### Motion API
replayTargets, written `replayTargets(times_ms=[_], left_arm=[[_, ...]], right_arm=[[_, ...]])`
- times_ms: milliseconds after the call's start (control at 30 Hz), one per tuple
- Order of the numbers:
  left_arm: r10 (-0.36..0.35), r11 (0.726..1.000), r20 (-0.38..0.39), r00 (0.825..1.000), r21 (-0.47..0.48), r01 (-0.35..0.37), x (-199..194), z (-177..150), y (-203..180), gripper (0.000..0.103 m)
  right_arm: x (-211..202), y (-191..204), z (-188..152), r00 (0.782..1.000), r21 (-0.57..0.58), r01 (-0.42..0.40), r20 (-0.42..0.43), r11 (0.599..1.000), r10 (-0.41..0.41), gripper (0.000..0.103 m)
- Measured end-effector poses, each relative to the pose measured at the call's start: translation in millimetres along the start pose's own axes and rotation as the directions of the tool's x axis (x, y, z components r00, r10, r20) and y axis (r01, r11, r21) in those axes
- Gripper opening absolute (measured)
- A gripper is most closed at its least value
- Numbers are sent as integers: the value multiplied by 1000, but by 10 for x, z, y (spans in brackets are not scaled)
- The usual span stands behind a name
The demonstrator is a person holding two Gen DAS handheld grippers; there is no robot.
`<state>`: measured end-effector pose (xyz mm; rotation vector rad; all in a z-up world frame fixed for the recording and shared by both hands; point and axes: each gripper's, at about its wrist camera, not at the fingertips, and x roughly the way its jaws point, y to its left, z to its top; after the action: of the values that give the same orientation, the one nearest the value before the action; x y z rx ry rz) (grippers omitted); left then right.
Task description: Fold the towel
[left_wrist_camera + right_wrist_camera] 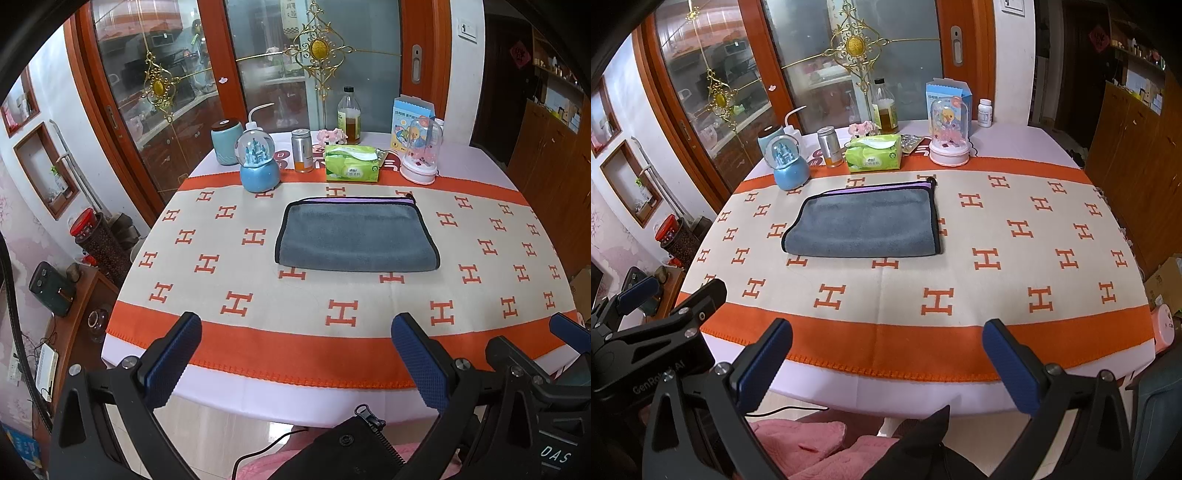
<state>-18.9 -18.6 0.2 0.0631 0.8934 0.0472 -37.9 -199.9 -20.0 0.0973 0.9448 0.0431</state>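
Observation:
A grey towel (pixel 356 236) with black edging and a purple underside lies folded flat in the middle of the table; it also shows in the right wrist view (pixel 866 225). My left gripper (pixel 295 350) is open and empty, held back over the table's near edge, well short of the towel. My right gripper (pixel 886 354) is open and empty too, also at the near edge, to the right of the towel. In the left wrist view the right gripper's fingers (pixel 569 332) show at the far right.
The table has an orange and cream cloth (pixel 258 295) with H marks. Along its far side stand a snow globe (pixel 258 162), a tin (pixel 302 150), a tissue pack (pixel 352 162), a bottle (pixel 349 116) and a domed toy (pixel 421 153). Glass doors stand behind.

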Motion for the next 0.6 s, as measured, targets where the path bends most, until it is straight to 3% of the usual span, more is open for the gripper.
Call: replayTargets(times_ms=[600], left_arm=[[3,1000,1,1000,2,-3,-1,-25,-5,102]], right_arm=[[-5,-13,-26,1000,1,-4,-1,1000,4,103]])
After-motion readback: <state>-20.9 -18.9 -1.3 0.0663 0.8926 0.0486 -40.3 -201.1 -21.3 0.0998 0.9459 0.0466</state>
